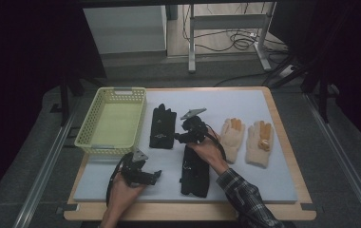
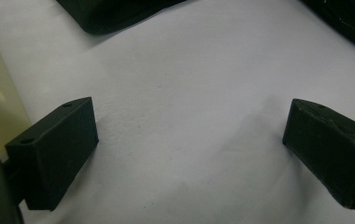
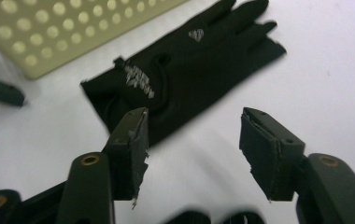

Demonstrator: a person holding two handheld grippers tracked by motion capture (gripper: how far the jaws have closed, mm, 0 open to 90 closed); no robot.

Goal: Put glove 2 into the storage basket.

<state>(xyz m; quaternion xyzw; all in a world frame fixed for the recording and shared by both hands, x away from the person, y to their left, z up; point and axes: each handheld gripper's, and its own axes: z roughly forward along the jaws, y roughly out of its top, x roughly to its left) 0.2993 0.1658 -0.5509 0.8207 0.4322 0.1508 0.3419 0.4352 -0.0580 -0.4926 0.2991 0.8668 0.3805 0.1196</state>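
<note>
Pale grey matting point(image 1: 245, 156) covers the wooden table point(image 1: 283, 142) under both claws, and bare mat lies open around each. Nearest the person, the left gripper point(image 1: 156, 175) sits low near the front edge of the mat, its jaws spread wide with nothing between them; in the left gripper view only empty mat shows between its pads point(image 2: 54, 154), with the yellow basket point(image 1: 112, 121) wall close at one side and dark fabric at the far corners. Just to that claw's right lies a black glove point(image 1: 195, 171), lengthwise, its cuff toward the front edge. The right gripper point(image 1: 178, 137) hangs over the far end of that glove, pointing left, jaws parted about halfway and empty; the pads point(image 3: 133, 140) press on nothing. Directly ahead of this claw, a little apart from its tips, lies the second black glove point(image 3: 185, 70), flat, white print up, fingers pointing away; its cuff corner is nearest the claw's left pad. Beyond that glove stands the basket, empty, its perforated wall just past the cuff side. Behind the right gripper, toward the mat's right edge, two cream gloves point(image 1: 247, 140) with orange patches lie side by side, well apart from the claw. Past the table's far edge the floor is dim, with a metal frame point(image 1: 226, 33) and loose cables point(image 1: 238, 42).
</note>
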